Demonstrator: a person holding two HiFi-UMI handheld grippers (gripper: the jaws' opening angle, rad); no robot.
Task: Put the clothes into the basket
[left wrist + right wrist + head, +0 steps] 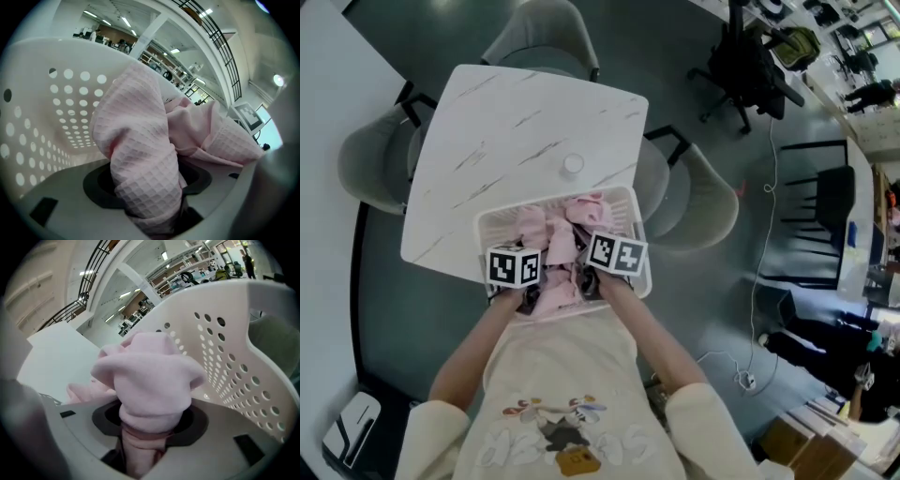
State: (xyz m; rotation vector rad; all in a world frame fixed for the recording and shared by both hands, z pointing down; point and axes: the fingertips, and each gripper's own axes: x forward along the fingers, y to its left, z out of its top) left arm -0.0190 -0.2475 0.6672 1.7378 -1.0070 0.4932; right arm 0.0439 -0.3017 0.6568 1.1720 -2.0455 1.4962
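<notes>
A white perforated basket [623, 195] stands at the near edge of the table and holds pink clothes [567, 230]. Both grippers reach into its near side, side by side. My left gripper [528, 255] is open, and a pink waffle-knit cloth [140, 154] lies loosely bunched between its jaws, with the basket wall [56, 103] to the left. My right gripper [592, 251] is shut on a pink fleece garment [150, 380], pinched to a narrow neck at the jaws. The basket wall [225, 343] curves past on its right. The marker cubes hide the jaws in the head view.
The basket rests on a white marble-look table [516, 122] with a small round white object [572, 165] behind it. Grey chairs [694, 202] [375, 159] [544, 28] ring the table. A black office chair [750, 66] stands further off.
</notes>
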